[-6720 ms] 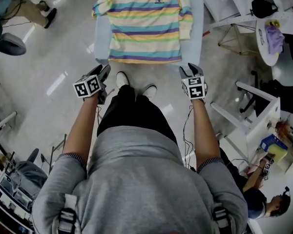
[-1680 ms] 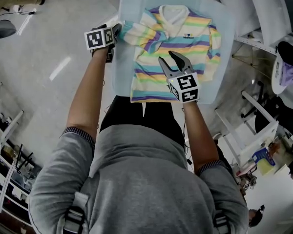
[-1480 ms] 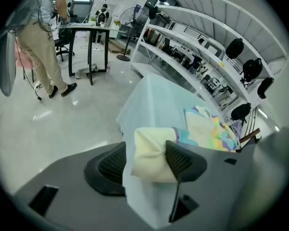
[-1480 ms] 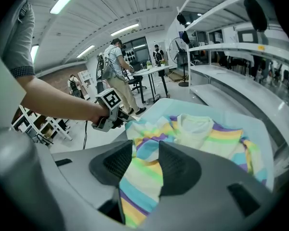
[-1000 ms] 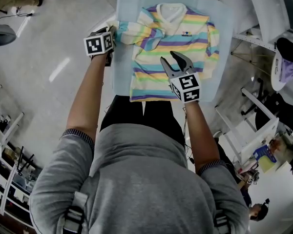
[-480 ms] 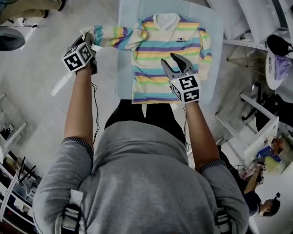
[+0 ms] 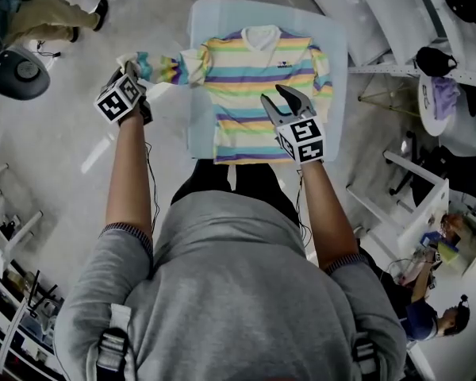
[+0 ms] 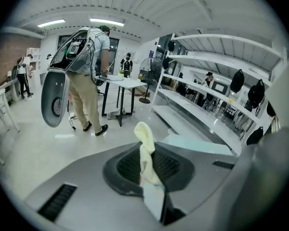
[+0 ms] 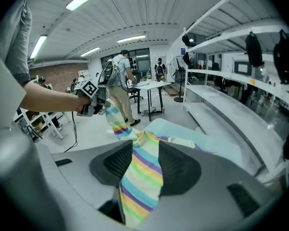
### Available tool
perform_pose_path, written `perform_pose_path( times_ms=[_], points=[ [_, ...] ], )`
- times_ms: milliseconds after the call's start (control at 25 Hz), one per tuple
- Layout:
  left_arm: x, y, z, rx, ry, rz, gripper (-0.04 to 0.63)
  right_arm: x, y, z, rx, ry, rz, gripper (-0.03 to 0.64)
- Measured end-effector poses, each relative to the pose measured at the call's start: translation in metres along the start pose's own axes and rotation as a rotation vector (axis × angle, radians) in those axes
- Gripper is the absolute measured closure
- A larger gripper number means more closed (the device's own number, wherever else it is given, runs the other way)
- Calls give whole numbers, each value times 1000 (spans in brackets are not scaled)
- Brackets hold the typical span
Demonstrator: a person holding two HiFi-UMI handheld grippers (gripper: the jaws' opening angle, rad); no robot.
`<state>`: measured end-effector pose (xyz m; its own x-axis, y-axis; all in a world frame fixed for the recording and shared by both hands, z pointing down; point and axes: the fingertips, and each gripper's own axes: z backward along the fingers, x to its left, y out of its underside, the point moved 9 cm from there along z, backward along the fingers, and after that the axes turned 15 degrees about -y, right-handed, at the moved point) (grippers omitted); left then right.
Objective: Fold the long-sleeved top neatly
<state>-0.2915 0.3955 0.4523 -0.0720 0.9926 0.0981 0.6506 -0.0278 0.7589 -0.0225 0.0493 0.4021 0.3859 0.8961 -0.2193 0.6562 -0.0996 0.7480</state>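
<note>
A pastel striped long-sleeved top (image 7: 254, 86) lies flat, collar away from me, on a light blue table (image 7: 200, 129). My left gripper (image 7: 136, 74) is off the table's left side, shut on the cream cuff (image 7: 129, 59). The sleeve (image 7: 165, 66) is stretched out in the air past the table edge. In the left gripper view the cuff (image 8: 144, 136) sticks up out of the closed jaws of the left gripper (image 8: 147, 165). My right gripper (image 7: 276, 98) hovers open over the top's lower middle. Through its gap in the right gripper view (image 9: 144, 170) I see striped cloth (image 9: 143, 148) below.
A person in tan trousers (image 7: 40, 14) stands at the far left by a round chair base (image 7: 20, 70). White shelving (image 7: 381, 14) runs along the right. A round table (image 7: 432, 78) and white frames (image 7: 412, 189) stand at the right. Another person (image 7: 436, 316) sits at the lower right.
My left gripper has carried the cuff up and out to the left, pulling the sleeve from across the chest to full stretch past the table edge. The right gripper stays open over the top.
</note>
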Motion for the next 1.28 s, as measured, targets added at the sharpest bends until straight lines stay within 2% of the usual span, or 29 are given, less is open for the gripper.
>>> perform_pose_path(
  times_ms=[160, 360, 480, 680, 840, 1040, 1280],
  points=[
    [-19, -4, 22, -47, 51, 1, 545, 5, -4, 13, -13, 18, 7, 434],
    [-57, -13, 53, -96, 87, -61, 543, -1, -10, 26, -34, 17, 19, 433],
    [-84, -15, 68, -122, 100, -98, 543, -8, -11, 35, -45, 10, 26, 433],
    [-133, -16, 86, -168, 116, -97, 543, -28, -3, 53, -69, -3, 19, 433],
    [-183, -13, 96, -206, 131, -137, 542, -47, 8, 71, -76, -11, 11, 433],
    [-248, 9, 99, -218, 154, -206, 541, -71, 31, 93, -77, -25, -7, 433],
    [-326, 58, 79, -204, 179, -322, 541, -102, 69, 109, -71, -32, -54, 433]
  ],
)
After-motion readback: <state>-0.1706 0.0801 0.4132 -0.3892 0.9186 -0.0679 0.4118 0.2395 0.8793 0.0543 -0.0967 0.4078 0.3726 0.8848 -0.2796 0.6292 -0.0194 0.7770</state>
